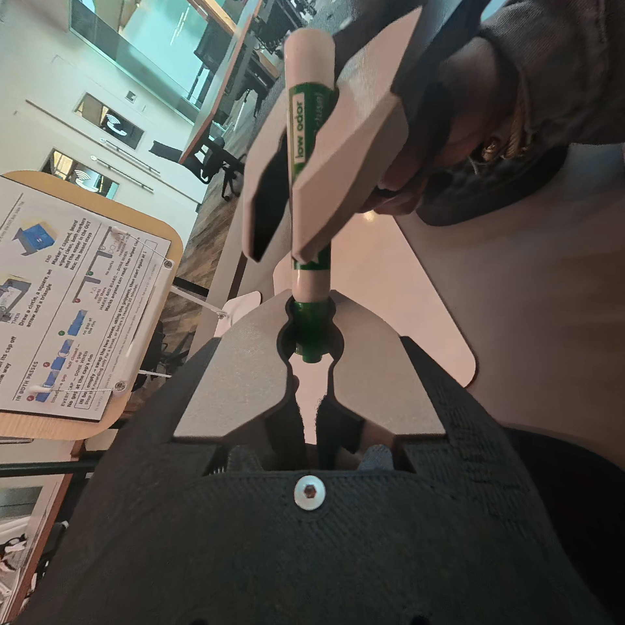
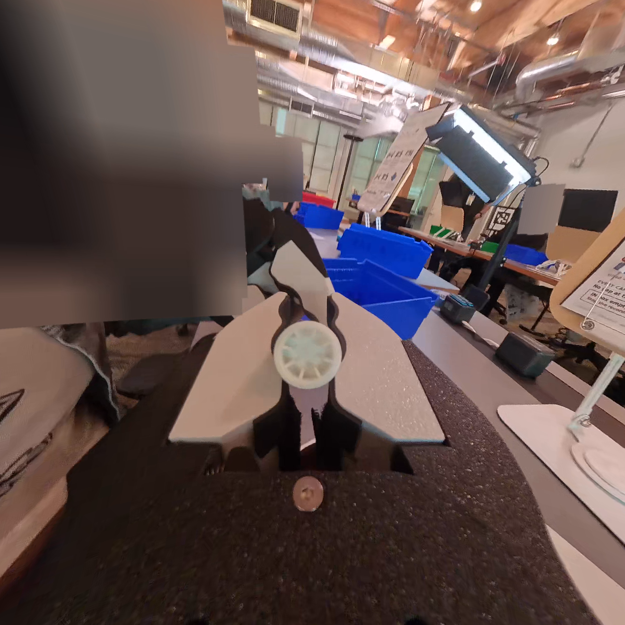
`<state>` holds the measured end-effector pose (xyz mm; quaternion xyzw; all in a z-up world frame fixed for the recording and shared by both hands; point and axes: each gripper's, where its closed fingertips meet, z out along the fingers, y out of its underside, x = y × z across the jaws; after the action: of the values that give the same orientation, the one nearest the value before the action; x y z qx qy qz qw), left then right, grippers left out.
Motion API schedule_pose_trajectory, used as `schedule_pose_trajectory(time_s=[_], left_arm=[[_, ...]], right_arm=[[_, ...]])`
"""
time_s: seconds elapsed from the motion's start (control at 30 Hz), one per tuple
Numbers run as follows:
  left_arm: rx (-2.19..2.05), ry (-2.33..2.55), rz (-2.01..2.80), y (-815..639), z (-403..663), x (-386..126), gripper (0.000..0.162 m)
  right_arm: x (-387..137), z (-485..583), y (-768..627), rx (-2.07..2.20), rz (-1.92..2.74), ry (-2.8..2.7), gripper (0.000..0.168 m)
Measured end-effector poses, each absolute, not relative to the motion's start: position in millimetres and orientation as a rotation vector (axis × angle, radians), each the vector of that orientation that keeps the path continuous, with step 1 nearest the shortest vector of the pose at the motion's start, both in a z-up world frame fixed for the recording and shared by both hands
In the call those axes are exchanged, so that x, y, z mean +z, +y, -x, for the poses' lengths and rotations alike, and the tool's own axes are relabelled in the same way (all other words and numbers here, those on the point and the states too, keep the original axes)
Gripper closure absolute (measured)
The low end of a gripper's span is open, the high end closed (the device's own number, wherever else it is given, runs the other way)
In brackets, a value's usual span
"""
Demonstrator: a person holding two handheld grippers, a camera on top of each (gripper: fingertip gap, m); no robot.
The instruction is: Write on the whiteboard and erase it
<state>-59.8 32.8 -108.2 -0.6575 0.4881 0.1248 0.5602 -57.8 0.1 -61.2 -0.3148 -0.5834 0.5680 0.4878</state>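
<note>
Left gripper [image 1: 309, 333] jaws clamped on green cap [image 1: 310, 329], right gripper [image 1: 289, 253] round marker [image 1: 306, 142] barrel, cap prob. seated.

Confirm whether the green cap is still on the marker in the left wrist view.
Yes, the green cap sits on the marker, clamped between the left gripper fingers.

From my remote seat I saw an open workshop with a wood-panelled ceiling [image 2: 372, 20] and bare metal ducts [image 2: 554, 71] across the upper right of the right wrist view. A lit panel lamp [image 2: 483, 152] on a black stand leaned at middle right, with tall windows [image 2: 338, 152] behind it. Blue bins [image 2: 382, 247] sat on long grey tables [image 2: 473, 365]. In the left wrist view, pale walls [image 1: 40, 101] filled the upper left, and black office chairs [image 1: 216, 162] stood on a wood-look floor [image 1: 209, 230].
</note>
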Motion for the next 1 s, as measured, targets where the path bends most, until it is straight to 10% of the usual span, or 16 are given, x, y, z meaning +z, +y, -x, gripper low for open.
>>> schedule_pose_trajectory(time_s=[1.0], left_arm=[[-0.082, 1.32, 1.576, 16.0, 48.3, -112.8, 0.148]], right_arm=[[-58.8, 55.1, -12.5, 1.151, 0.749, -1.487, 0.149]])
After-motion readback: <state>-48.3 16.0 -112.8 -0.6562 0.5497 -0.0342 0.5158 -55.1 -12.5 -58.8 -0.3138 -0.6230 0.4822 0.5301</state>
